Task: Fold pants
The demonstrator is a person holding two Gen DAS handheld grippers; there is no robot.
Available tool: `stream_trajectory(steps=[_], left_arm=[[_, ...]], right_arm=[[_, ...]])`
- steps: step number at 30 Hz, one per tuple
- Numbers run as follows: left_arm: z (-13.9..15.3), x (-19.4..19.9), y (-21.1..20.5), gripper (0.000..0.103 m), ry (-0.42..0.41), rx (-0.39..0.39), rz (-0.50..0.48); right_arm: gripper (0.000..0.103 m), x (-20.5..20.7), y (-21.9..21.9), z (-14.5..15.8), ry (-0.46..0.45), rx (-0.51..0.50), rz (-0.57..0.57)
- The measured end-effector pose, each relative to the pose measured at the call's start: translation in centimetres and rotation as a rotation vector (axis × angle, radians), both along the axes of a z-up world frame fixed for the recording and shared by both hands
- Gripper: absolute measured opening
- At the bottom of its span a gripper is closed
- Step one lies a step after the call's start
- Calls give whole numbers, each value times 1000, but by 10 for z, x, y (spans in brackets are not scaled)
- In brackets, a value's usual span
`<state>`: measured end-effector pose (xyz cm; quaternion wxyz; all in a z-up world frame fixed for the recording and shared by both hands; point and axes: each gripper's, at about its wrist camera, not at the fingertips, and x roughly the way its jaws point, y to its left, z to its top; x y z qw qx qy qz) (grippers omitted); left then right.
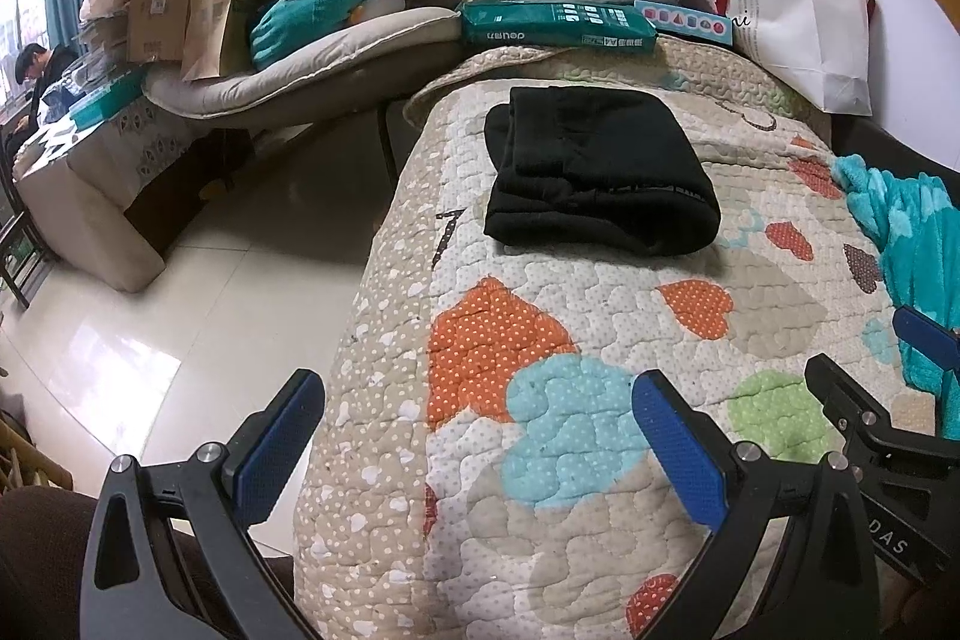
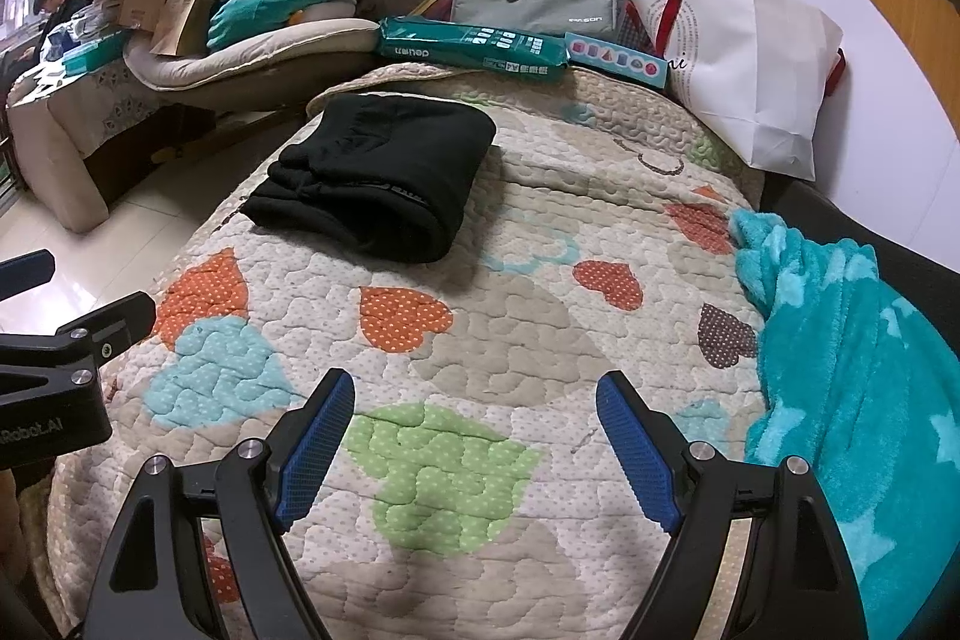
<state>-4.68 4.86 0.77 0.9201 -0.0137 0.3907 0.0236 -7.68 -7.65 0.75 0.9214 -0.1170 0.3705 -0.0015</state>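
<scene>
A quilted bed cover (image 2: 540, 232) with a beige ground and orange, blue and green heart patches carries everything. A folded pair of black pants (image 2: 372, 184) lies on its far left part. At the far edge lie a green paper ream pack (image 2: 474, 49) and a flat light-blue box (image 2: 618, 61). A fluffy turquoise blanket (image 2: 852, 370) covers the right side, and a white paper bag (image 2: 750, 76) rests at the far right corner.
</scene>
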Motion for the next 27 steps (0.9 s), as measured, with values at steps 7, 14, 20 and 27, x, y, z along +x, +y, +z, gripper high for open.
stream_trajectory(steps=[7, 14, 20, 27], left_arm=[[-5, -1, -1, 103, 14, -10, 2], [-5, 1, 2, 103, 29, -25, 5], [-7, 2, 4, 103, 37, -34, 9], [-8, 3, 5, 103, 43, -37, 10]], right_arm=[[87, -1, 4, 0, -3, 4, 10], [87, -2, 5, -1, -2, 5, 12], [88, -2, 5, -2, -2, 5, 12], [88, -2, 6, -2, -2, 6, 10]])
